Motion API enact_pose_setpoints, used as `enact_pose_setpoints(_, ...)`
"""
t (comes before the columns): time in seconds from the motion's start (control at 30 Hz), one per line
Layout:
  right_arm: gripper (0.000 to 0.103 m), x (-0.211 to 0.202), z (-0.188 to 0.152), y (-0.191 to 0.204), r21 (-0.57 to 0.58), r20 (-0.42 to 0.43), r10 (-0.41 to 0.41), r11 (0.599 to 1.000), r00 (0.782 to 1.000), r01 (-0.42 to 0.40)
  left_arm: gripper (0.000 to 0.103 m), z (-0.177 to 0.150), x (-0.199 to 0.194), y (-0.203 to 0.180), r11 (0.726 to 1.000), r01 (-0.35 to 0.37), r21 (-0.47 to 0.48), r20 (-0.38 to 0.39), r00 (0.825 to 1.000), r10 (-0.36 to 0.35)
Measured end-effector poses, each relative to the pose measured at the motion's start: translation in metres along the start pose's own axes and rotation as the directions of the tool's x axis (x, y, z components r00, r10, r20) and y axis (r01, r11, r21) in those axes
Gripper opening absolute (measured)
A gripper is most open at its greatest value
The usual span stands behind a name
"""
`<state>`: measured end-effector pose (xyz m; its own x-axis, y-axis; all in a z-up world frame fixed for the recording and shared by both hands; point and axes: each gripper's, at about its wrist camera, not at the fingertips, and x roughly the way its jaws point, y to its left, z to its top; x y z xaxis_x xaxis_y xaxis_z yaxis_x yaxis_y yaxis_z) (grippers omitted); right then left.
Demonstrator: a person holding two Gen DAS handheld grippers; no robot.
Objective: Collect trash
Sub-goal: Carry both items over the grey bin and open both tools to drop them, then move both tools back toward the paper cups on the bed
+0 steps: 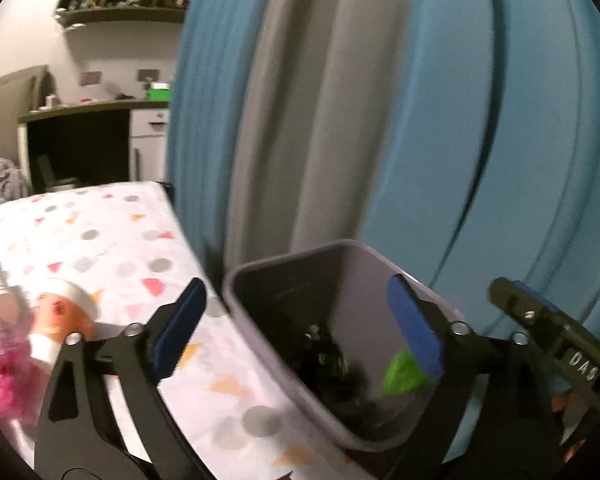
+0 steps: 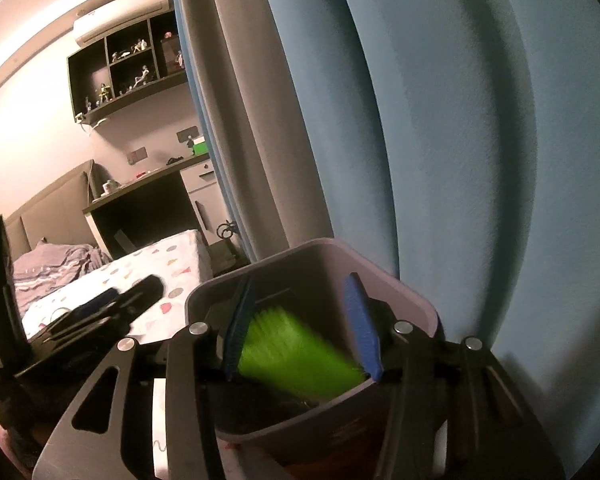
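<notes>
Green trash (image 2: 296,356) is a motion-blurred streak, half hidden in the grey bin (image 2: 204,300); dark contents below are unreadable. Blue curtain (image 2: 460,140) behind, patterned bed (image 1: 112,232) alongside. Right gripper (image 2: 302,326) angled down over the bin, jaws partly apart, gripping nothing; left gripper (image 1: 296,326) spread wide, empty.

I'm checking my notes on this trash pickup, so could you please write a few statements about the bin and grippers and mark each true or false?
1. The left gripper stands wide open. True.
2. The bin is bright red. False: it is pale lilac-grey.
3. A bright green piece shows blurred between the right gripper fingers, above the bin. True.
4. The bin is empty. False: dark scraps lie inside.
5. Blue curtains hang behind the bin. True.
</notes>
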<state>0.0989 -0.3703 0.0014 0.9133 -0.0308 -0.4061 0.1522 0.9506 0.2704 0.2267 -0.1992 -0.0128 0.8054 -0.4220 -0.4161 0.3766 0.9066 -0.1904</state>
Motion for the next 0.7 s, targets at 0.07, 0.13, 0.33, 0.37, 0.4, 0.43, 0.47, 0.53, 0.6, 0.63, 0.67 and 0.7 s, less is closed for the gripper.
enact_pose_setpoints(0.07,0.062,-0.009,0.0,0.0,0.004,0.017,-0.005,1.0,1.0,0.005,0.097,-0.003,-0.011,0.005,0.999,-0.035,0.0,0.014,0.999,0.035)
enact_pose_setpoints(0.13,0.067,-0.018,-0.001,0.003,-0.002,0.032,-0.017,1.0,0.999,0.017,0.097,-0.007,-0.023,0.008,0.997,-0.071,0.009,0.017,0.997,0.07)
enact_pose_setpoints(0.33,0.08,-0.043,-0.009,0.016,-0.023,0.056,-0.029,0.999,0.998,0.03,0.097,-0.024,-0.066,0.021,0.984,-0.175,0.012,0.03,0.984,0.175)
enact_pose_setpoints(0.37,0.08,-0.047,-0.011,0.02,-0.028,0.057,-0.024,0.999,0.998,0.026,0.097,-0.027,-0.075,0.025,0.983,-0.184,0.004,0.031,0.983,0.184)
enact_pose_setpoints(0.4,0.08,-0.051,-0.013,0.024,-0.034,0.057,-0.018,0.999,0.998,0.02,0.097,-0.03,-0.082,0.028,0.981,-0.195,-0.002,0.033,0.98,0.194)
enact_pose_setpoints(0.43,0.08,-0.053,-0.014,0.027,-0.038,0.056,-0.012,0.999,0.998,0.014,0.097,-0.034,-0.093,0.031,0.978,-0.211,-0.007,0.038,0.977,0.211)
enact_pose_setpoints(0.47,0.08,-0.058,-0.016,0.032,-0.044,0.056,-0.001,0.999,0.998,0.003,0.097,-0.037,-0.103,0.035,0.974,-0.224,-0.014,0.045,0.973,0.225)
enact_pose_setpoints(0.53,0.081,-0.064,-0.019,0.041,-0.053,0.057,0.016,0.999,0.998,-0.013,0.097,-0.042,-0.121,0.045,0.968,-0.249,-0.036,0.053,0.967,0.25)
enact_pose_setpoints(0.6,0.081,-0.069,-0.024,0.053,-0.061,0.052,0.038,0.997,0.998,-0.035,0.097,-0.049,-0.141,0.058,0.959,-0.278,-0.059,0.055,0.958,0.282)
enact_pose_setpoints(0.63,0.081,-0.071,-0.026,0.059,-0.064,0.048,0.048,0.997,0.998,-0.045,0.097,-0.052,-0.147,0.063,0.955,-0.291,-0.065,0.055,0.954,0.294)
enact_pose_setpoints(0.67,0.081,-0.072,-0.029,0.064,-0.068,0.042,0.061,0.996,0.997,-0.058,0.097,-0.053,-0.154,0.069,0.95,-0.305,-0.072,0.058,0.949,0.309)
enact_pose_setpoints(0.7,0.081,-0.073,-0.033,0.073,-0.077,0.03,0.082,0.994,0.996,-0.08,0.097,-0.056,-0.165,0.077,0.942,-0.326,-0.081,0.062,0.942,0.331)
